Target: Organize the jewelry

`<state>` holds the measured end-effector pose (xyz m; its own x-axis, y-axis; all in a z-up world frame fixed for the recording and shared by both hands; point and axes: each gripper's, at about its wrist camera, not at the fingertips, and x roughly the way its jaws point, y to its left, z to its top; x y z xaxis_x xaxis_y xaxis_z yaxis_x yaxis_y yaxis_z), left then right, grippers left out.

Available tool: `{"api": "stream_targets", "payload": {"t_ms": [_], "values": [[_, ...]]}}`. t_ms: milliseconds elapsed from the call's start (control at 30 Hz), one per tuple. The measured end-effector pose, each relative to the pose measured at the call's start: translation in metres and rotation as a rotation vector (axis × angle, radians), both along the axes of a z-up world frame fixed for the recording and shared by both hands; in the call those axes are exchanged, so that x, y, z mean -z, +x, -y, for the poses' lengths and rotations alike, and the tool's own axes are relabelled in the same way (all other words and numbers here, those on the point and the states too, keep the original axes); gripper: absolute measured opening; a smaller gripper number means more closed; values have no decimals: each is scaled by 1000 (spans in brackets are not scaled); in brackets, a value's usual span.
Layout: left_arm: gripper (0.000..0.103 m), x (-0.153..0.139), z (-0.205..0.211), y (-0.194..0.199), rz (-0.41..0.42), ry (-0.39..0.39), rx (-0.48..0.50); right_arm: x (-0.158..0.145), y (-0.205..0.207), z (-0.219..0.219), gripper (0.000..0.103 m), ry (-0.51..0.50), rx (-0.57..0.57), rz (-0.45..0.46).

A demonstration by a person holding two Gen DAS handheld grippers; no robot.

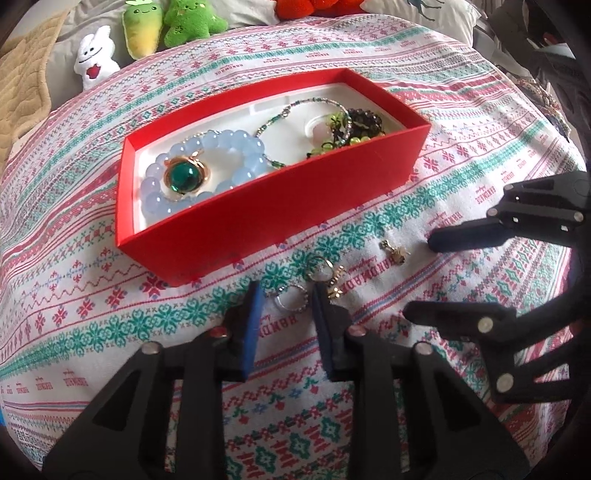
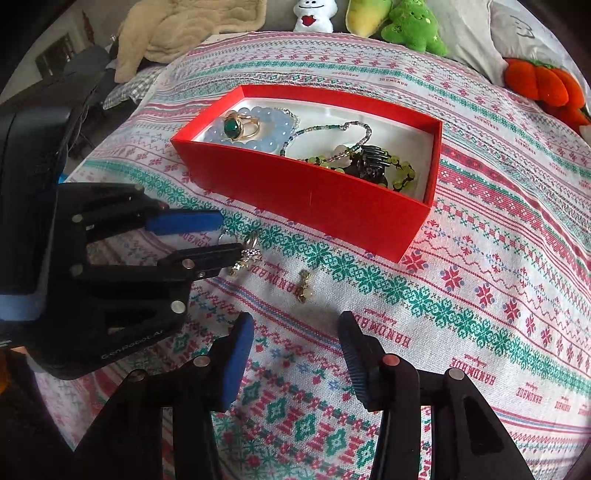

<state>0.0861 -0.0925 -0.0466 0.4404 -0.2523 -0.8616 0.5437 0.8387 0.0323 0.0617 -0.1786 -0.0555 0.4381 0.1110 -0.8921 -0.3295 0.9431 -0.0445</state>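
- My left gripper (image 1: 286, 295): jaws a little apart, not pinching anything. A silver ring (image 1: 293, 303) lies on the cloth in the gap betw. the fingers, w/ a gold ring (image 1: 320, 268) just past the tips.
- A gold charm cluster (image 1: 335, 283) sits right at the tip of the dark right-hand finger (image 1: 325, 325); can't tell if it touches.
- From the right cam that same cluster (image 2: 246, 260) shows at the left gripper's lower fingertip, on the cloth.
- My right gripper (image 2: 297, 332): jaws wide apart, nothing betw. them but bare cloth.
- A small gold earring (image 2: 304, 285) lies on the cloth just ahead of the right gripper's tips, loose, not touched. In the left cam it (image 1: 395, 250) sits near the right gripper's upper finger.
- Both grippers point down at the cloth, side by side, near each other.
- Red box (image 1: 258, 218) stands open beyond the loose pieces, on the patterned cloth (image 1: 92, 295).
- Inside the box, one end: pale blue bead bracelet (image 1: 207, 162) w/ a gold ring w/ green stone (image 1: 184, 178) resting on it.
- Middle of box: thin beaded chain (image 1: 295, 110). Other end: green bead string (image 2: 402, 173) tangled w/ a dark hair clip (image 2: 371, 162).
- Far edge of the cloth: plush toys, white (image 1: 94, 55), yellow-green (image 1: 142, 29), green (image 1: 192, 22), and an orange one (image 2: 539, 83).
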Motion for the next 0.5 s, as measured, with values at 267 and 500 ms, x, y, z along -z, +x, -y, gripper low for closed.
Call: {"api": "stream_targets", "payload": {"t_ms": [267,500], "values": [[17,-2,-8,-8,-30,12,-16,-3,9,4,48,-18,40,26],[0,-1,-17,-9,-57,18,-55,5,18,-17,22,-61,17,13]]}}
